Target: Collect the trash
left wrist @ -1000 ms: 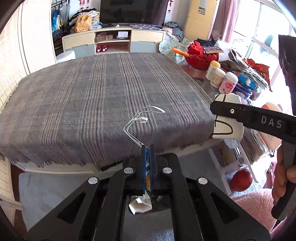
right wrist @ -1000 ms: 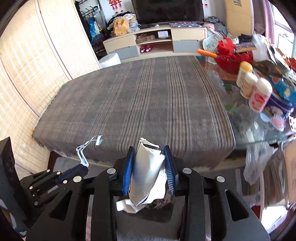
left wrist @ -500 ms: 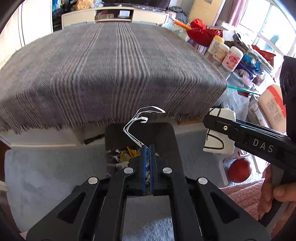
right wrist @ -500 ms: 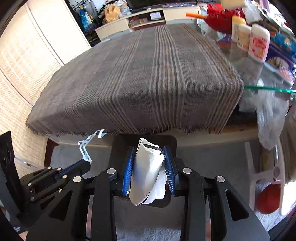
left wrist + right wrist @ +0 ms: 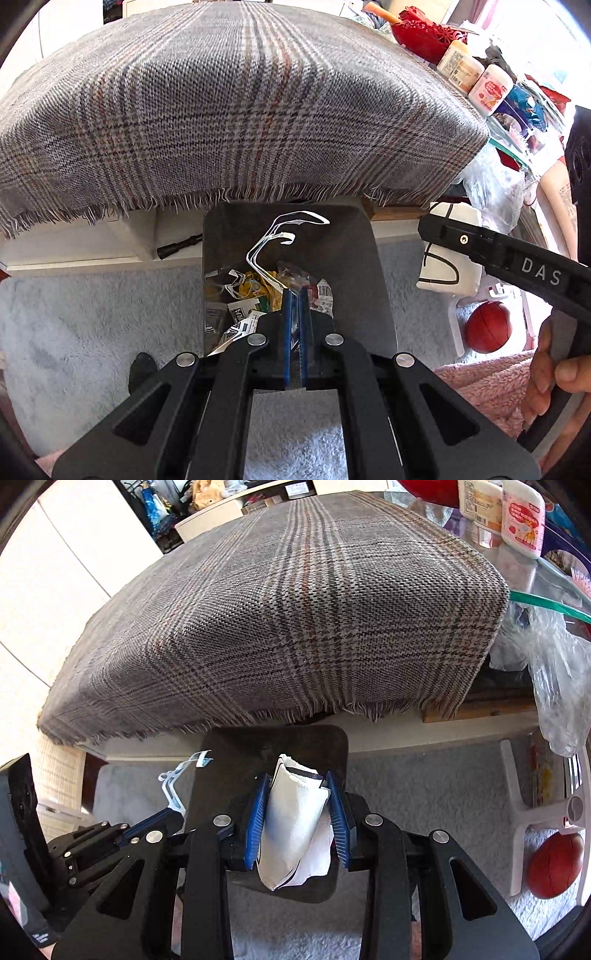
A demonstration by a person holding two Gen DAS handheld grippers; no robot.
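Observation:
My left gripper is shut on a thin white plastic strip that curls up from its blue pads; it also shows at the left in the right wrist view, strip sticking up. It hangs over a dark grey trash bin on the floor, holding several wrappers. My right gripper is shut on a crumpled white paper pouch, just above the same bin. In the left wrist view the right gripper's arm crosses at the right, with a person's hand on its handle.
A table with a grey plaid cloth overhangs the bin's far side. Bottles and a red bowl crowd its right end. A red ball, a white stool and a plastic bag stand to the right on pale carpet.
Both grippers have sunk from above the tabletop to just over the bin in front of the table, each still gripping its piece. The bin's contents have come into view.

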